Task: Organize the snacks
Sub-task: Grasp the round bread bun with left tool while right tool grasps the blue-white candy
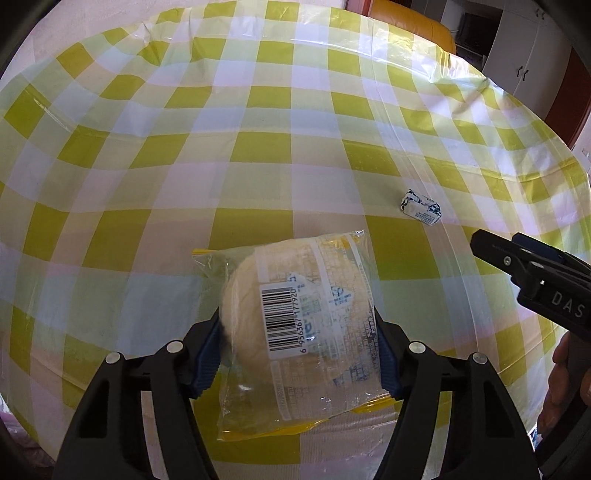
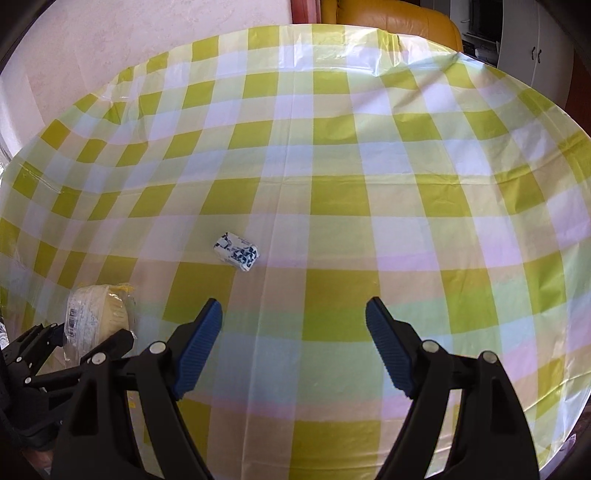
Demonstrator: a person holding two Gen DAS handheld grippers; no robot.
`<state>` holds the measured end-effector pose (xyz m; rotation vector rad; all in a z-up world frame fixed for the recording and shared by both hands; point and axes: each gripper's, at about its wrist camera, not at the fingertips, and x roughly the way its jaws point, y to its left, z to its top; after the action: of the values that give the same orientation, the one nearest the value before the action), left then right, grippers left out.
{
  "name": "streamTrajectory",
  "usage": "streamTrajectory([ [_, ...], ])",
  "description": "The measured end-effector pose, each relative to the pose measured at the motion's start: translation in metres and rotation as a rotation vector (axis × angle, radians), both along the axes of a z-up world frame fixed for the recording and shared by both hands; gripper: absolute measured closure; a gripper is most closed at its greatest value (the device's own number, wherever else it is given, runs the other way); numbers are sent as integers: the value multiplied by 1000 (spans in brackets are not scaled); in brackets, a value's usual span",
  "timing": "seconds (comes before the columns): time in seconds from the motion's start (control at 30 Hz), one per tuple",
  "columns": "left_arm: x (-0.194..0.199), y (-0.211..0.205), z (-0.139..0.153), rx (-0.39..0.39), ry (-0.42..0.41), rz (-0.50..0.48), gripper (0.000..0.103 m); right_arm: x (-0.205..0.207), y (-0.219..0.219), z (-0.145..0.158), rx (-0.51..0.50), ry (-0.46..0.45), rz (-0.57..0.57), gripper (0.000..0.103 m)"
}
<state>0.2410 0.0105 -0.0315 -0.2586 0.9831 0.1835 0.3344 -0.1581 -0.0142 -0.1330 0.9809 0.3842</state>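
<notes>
We note the bench's glossy plastic cloth [image 2: 332, 155] checked in lime green, pale yellow-green, white and faint pink-lilac squares. The clear plastic bag with the round cream bun [image 1: 295, 325] carries yellow bands along its sealed ends, a black-and-white barcode patch, and pale blue and yellow print. The small wrapped sweet [image 1: 420, 207] is white with a dark blue triangle pattern. Left tongs [image 1: 295, 350] are matte black with ribbed dark blue pads and silver pivot pins; right tongs [image 2: 293, 314] show the same colours. Beyond the bench we see an orange-tan leather seat [image 2: 399, 20], a pinkish-white wall and white cabinet doors.
</notes>
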Motion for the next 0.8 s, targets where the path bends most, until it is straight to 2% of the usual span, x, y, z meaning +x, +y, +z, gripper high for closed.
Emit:
streamTrajectory([
  [0.2,-2,6,0,-36,-29,13,37,13,33,-8,30,28,-42,23],
  [0.43,-9,21,0,-91,-60,63,37,32,54,-17,11,54,-182,25],
  [0.47,-10,22,0,-94,-62,66,37,33,56,-18,3,56,-195,29],
  [0.5,-10,24,0,-100,-65,69,37,35,58,-20,-10,59,-211,40],
  [0.53,-11,25,0,-106,-68,72,37,36,59,-22,-19,62,-229,43],
  [0.7,-13,29,0,-121,-75,81,37,33,61,-25,-50,38,-254,57],
  [0.77,-13,29,0,-124,-75,83,37,30,55,-24,-38,25,-256,68],
  [0.8,-14,30,-1,-125,-76,84,37,28,52,-24,-17,25,-245,68],
])
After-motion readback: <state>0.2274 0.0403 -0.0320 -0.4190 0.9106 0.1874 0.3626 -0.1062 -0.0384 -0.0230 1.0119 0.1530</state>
